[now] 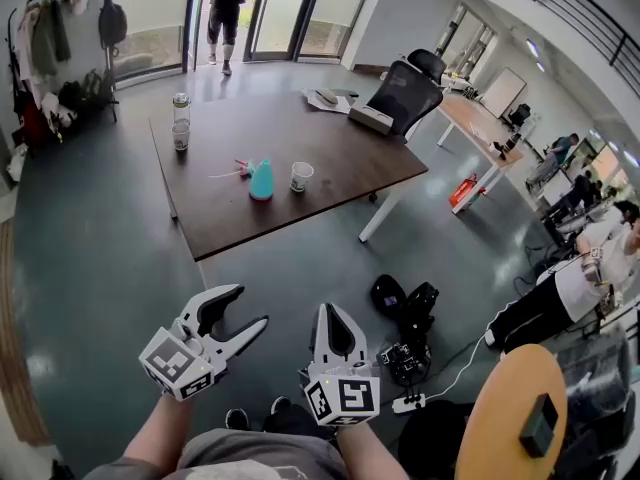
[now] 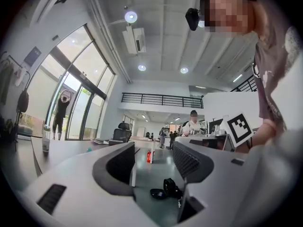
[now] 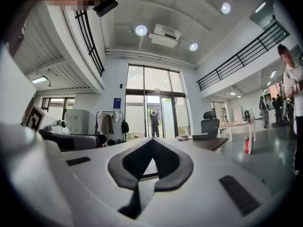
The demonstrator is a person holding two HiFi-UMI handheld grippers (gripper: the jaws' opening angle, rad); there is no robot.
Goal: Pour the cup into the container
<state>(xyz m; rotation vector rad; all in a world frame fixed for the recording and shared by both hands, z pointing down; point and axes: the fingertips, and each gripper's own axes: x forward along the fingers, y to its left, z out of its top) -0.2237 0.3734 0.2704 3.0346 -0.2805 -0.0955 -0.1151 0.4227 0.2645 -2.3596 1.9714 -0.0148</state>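
A white paper cup (image 1: 301,176) stands on the dark brown table (image 1: 330,153), well ahead of me. Just left of it is a light blue container (image 1: 261,181), with a small pink item (image 1: 243,167) beside that. Both grippers hang low over the floor, far short of the table. My left gripper (image 1: 250,306) is open and empty; in the left gripper view its jaws (image 2: 154,162) stand wide apart with only floor between them. My right gripper (image 1: 331,313) is shut on nothing, and its tips (image 3: 151,143) meet in the right gripper view.
A clear bottle (image 1: 181,108) and a small cup (image 1: 180,136) stand at the table's left end, with papers and a box at the far end. An office chair (image 1: 405,93) is behind the table. Black bags (image 1: 405,308) lie on the floor, by a round wooden table (image 1: 510,408). A person (image 1: 228,8) stands at the glass doors.
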